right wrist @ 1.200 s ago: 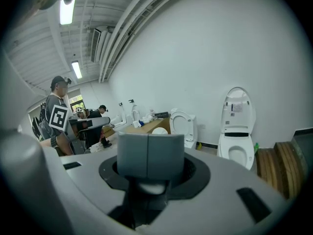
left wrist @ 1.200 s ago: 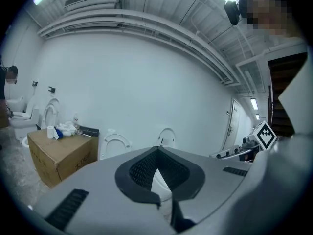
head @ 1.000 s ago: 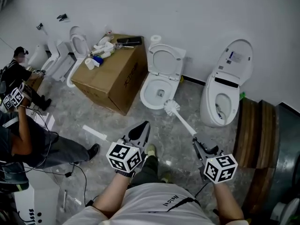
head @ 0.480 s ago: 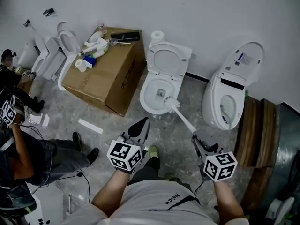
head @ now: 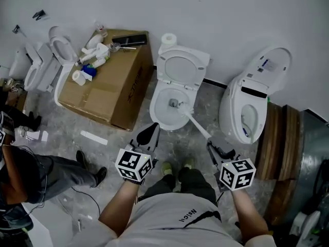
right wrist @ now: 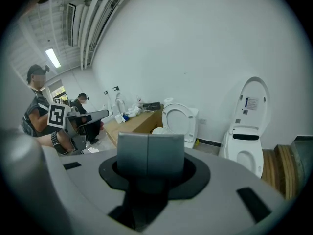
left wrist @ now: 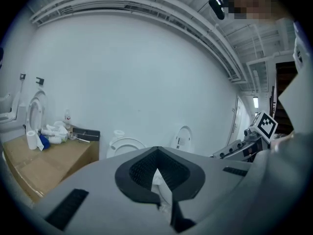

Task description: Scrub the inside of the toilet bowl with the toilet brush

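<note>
White porcelain forms the toilet bowl (head: 154,107), which stands against the wall with its lid (head: 181,67) raised and a toilet roll (head: 168,38) on the cistern just behind that lid. The toilet brush (head: 193,121) reaches into this bowl. Its bristled head lies low inside, near the drain. Its pale handle slopes out over the bowl's front rim toward the right tool (head: 212,147). The right tool's jaws are clamped on the far end of the handle, and in the right gripper view a grey block fills the space between them (right wrist: 150,153). The left tool (head: 151,130) hovers just in front of the bowl, on the side away from the brush handle, and touches neither bowl nor brush. In the left gripper view its ribbed pads (left wrist: 142,168) meet at their tips with nothing gripped between them. Only a thin sliver of white porcelain shows through lower down. A cardboard box (head: 110,94) sits on the speckled grey floor (head: 205,107) right beside the bowl on the left tool's side. Rolls, bottles and a dark flat item are heaped on top of the box. On the bowl's other side, a little apart, stands a second toilet (head: 245,115) with its lid up. Well away from the bowl, beyond the box, a person (head: 36,171) sits on the floor.
</note>
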`<state>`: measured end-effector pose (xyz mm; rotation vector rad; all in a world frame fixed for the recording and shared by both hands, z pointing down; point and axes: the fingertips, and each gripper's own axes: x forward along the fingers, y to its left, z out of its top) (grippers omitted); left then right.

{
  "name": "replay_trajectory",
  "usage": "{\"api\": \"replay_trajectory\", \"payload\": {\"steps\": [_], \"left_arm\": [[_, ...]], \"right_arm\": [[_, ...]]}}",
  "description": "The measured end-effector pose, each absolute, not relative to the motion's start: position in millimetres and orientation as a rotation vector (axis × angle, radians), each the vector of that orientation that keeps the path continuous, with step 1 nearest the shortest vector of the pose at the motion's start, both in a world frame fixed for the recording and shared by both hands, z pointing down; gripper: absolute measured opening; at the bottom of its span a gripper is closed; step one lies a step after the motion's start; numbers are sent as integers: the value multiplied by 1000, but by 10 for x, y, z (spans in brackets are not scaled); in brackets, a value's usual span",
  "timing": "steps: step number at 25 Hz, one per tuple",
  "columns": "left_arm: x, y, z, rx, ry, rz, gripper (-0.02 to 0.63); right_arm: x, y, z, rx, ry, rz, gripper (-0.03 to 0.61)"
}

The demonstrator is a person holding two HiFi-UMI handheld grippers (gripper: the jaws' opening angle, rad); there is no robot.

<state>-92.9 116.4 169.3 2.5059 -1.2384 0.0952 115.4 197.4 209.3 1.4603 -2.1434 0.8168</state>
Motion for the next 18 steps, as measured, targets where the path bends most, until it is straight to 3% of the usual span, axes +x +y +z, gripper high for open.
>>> {"api": "replay_trajectory", "payload": {"steps": [18], "left_arm": [[-564,-424,2380,2406,-1364,239,6]], "right_arm": [[1299,-52,3367,1138,-2140,1069,158]]}}
